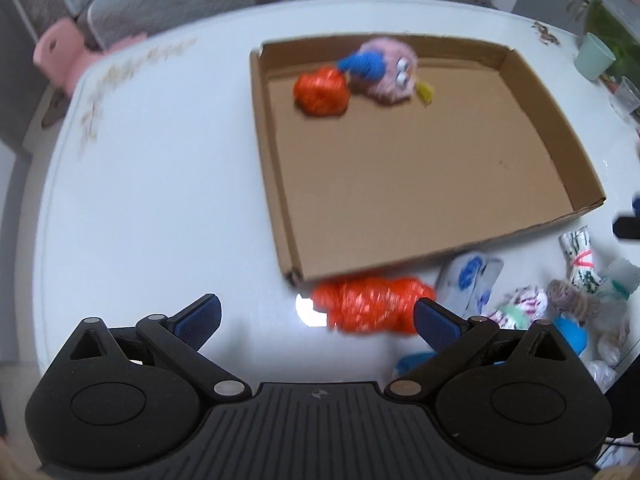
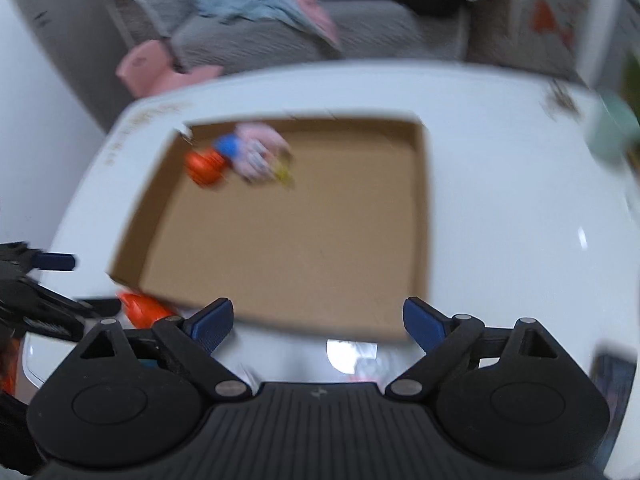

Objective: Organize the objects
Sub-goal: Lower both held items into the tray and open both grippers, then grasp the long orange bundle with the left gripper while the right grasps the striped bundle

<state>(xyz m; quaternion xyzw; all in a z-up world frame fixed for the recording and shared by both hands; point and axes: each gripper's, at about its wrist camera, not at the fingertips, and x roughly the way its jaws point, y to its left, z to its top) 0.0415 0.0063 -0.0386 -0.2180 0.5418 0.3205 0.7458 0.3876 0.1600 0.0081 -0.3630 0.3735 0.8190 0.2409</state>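
Both tongs, left (image 1: 316, 318) and right (image 2: 318, 320), gape wide and empty. We should lower the left around the orange bundle (image 1: 372, 308) at lower centre, touching the cardboard tray (image 1: 276, 184) on the counter (image 1: 160, 184), then squeeze gently.

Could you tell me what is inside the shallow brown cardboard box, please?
Inside the shallow brown cardboard box, near its far-left corner, lie an orange crinkly ball and a pink fuzzy toy with googly eyes, side by side. The floor beneath them is hidden; the rest is bare.
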